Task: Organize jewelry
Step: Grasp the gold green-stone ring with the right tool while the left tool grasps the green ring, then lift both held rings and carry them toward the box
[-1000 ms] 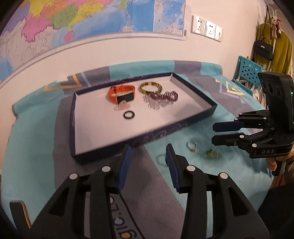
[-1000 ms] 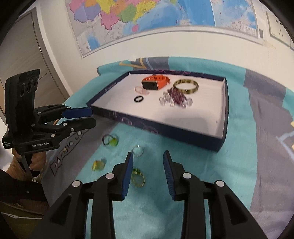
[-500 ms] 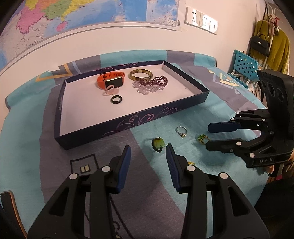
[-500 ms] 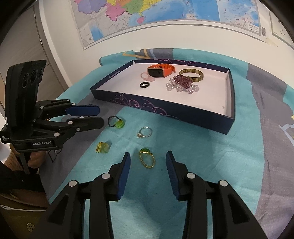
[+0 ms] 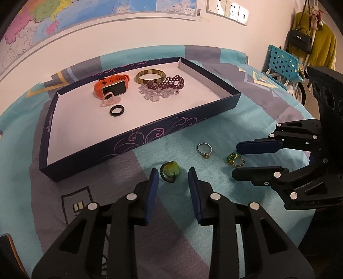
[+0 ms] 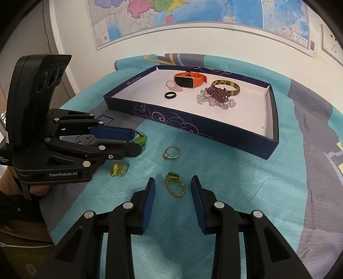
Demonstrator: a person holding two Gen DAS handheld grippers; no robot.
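1. Left hand-held gripper (image 5: 173, 181): jaws apart, nothing held, lined up on the green bead ring (image 5: 170, 171) lying on the cloth at 12 o'clock, between the pads.
2. Right hand-held gripper (image 6: 173, 187): jaws apart, empty, straddling the gold chain ring with green stone (image 6: 174, 184) at 12 o'clock.
3. Silver ring (image 6: 171, 152) sits further out at 12 o'clock from the right hand-held gripper, apart from both. Yellow-green ring (image 6: 118, 169) at 10 o'clock, just under the left tool's body.
4. Tray (image 5: 150, 137) beyond, at 11–12 o'clock in the left view. Inside: orange smartwatch (image 5: 111, 87), amber bangle (image 5: 151, 76), purple bead bracelet (image 5: 171, 82), clear bead bracelet (image 5: 154, 93), black ring (image 5: 116, 110), pink ring (image 5: 109, 98).
5. Progress, judged: six pieces in the tray, four rings left on the bench cloth (image 6: 214, 171). Past halfway; no grasp made yet.
6. Text: "GenRobot.AI" on the left tool body in the right view. Small logo on the tray rim, unreadable. Wall map (image 6: 193, 12) labels too small.
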